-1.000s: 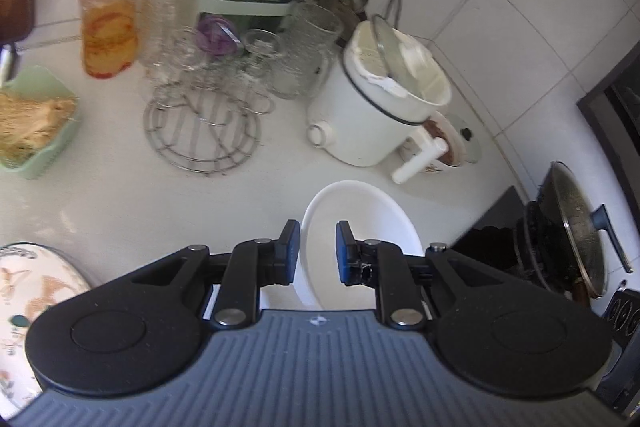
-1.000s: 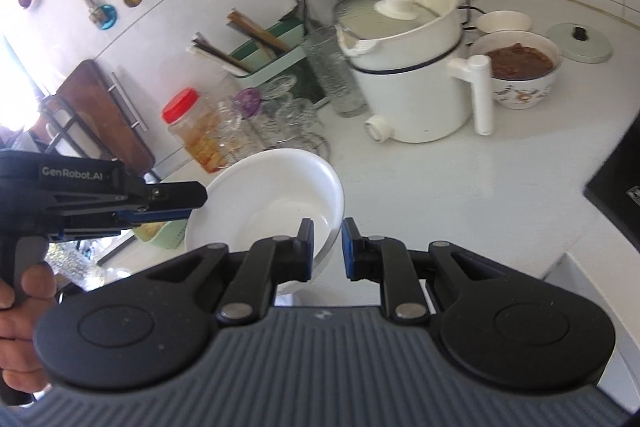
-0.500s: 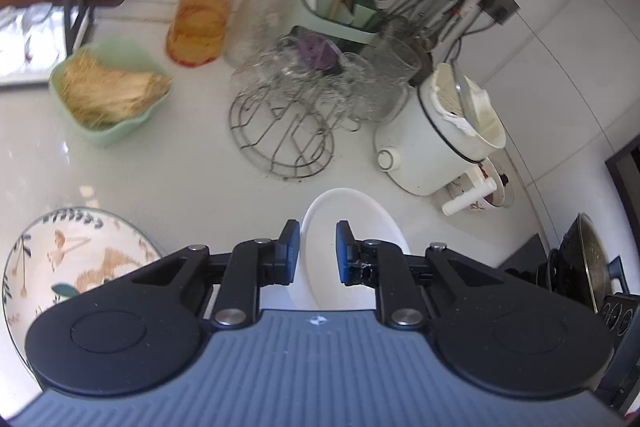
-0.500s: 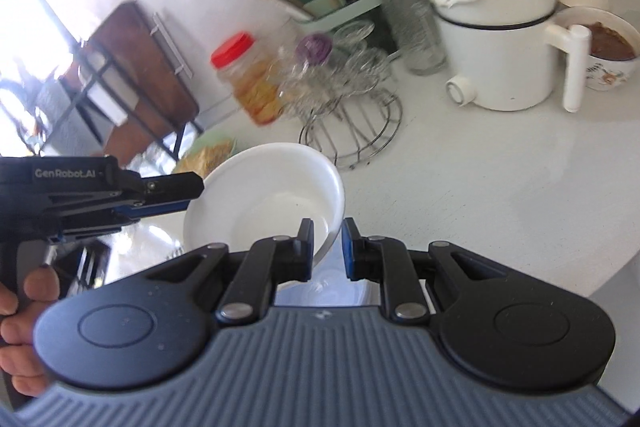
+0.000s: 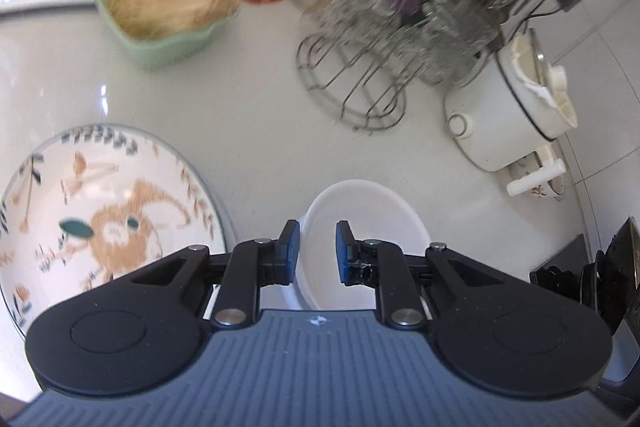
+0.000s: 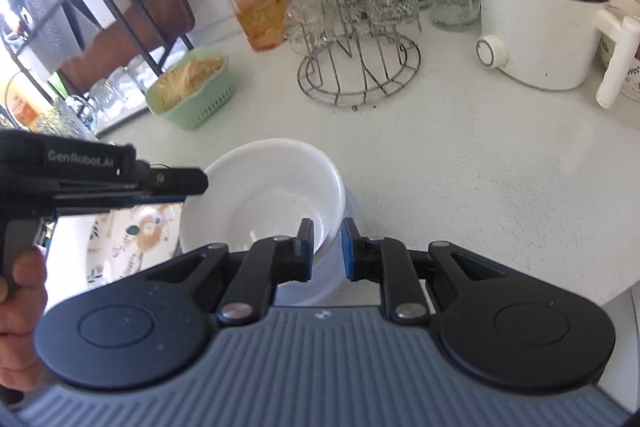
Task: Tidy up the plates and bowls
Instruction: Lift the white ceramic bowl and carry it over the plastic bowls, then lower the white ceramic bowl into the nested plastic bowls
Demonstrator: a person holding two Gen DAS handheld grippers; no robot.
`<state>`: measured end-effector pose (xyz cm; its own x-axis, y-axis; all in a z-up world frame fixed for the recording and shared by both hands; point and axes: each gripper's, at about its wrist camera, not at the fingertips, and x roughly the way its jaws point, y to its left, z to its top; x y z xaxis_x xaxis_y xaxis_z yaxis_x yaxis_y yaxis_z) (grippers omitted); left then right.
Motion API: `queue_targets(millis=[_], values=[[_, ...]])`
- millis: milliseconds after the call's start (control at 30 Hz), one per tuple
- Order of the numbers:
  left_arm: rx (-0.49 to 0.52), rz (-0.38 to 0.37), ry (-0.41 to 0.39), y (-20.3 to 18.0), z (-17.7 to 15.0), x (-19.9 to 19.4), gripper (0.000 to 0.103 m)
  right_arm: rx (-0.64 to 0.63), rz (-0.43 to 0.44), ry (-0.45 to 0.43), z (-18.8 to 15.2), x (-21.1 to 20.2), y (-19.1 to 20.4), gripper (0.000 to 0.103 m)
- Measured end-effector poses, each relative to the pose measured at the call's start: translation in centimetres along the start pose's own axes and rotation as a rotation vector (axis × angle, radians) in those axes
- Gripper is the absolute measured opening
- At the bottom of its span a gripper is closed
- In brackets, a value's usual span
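A plain white bowl (image 5: 362, 227) hangs just above the white counter, carried between both grippers. My left gripper (image 5: 317, 253) is shut on the bowl's near-left rim. In the right wrist view the bowl (image 6: 262, 195) shows its empty inside, and my right gripper (image 6: 327, 251) is shut on its right rim. The left gripper (image 6: 196, 183) comes in from the left there, held by a person's hand (image 6: 20, 291). A plate with an orange and green pattern (image 5: 100, 211) lies flat on the counter to the bowl's left, and part of the same plate (image 6: 132, 235) shows below the left gripper.
A green basket of noodles (image 5: 160, 15), a red-lidded jar (image 6: 252, 3), a wire rack of glasses (image 6: 360, 67) and a white electric pot (image 6: 540, 15) stand behind. A dark pan on the stove (image 5: 616, 267) is at the right. The counter edge (image 6: 624, 291) runs near the right.
Both grippers have carried the bowl down and to the left, still gripping its rim. The patterned plate has come much further into the left wrist view, close beside the bowl.
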<state>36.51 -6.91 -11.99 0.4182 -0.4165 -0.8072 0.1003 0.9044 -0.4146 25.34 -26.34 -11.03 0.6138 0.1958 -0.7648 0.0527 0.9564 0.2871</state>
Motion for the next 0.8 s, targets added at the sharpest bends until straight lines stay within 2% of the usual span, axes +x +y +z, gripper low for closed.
queue_targets(millis=[167,267,333,367,400,433,467,567,733,800], values=[[-0.008,0.019,0.040,0.6,-0.6,1.3,0.021,0.007,-0.003,0.044,0.4,1.0,-0.2,0.020],[-0.035,-0.002,0.049,1.0,-0.9,1.5,0.021,0.037,0.012,0.050,0.9,0.8,-1.0,0.020],[-0.040,0.007,0.047,1.1,-1.2,1.6,0.021,0.043,0.016,0.032,1.2,0.5,-1.5,0.033],[-0.048,0.009,0.048,1.2,-1.2,1.7,0.023,0.052,0.032,0.025,1.4,0.5,-1.8,0.043],[-0.059,0.013,0.050,1.3,-1.2,1.8,0.029,0.063,0.047,0.022,1.6,0.7,-2.2,0.042],[-0.067,0.018,0.053,1.4,-1.3,2.0,0.042,0.071,0.050,0.022,1.7,1.0,-2.4,0.041],[-0.068,0.022,0.049,1.5,-1.3,1.9,0.046,0.077,0.041,0.023,1.8,1.4,-2.7,0.041],[-0.049,0.025,0.040,1.2,-1.4,1.8,0.046,0.088,0.050,0.035,1.9,2.7,-3.2,0.043],[-0.067,0.028,0.020,1.4,-1.6,1.7,0.046,0.135,0.057,0.108,1.2,4.9,-3.6,0.041],[-0.070,0.019,0.014,1.4,-1.7,1.7,0.046,0.143,0.050,0.129,0.7,5.2,-3.4,0.035]])
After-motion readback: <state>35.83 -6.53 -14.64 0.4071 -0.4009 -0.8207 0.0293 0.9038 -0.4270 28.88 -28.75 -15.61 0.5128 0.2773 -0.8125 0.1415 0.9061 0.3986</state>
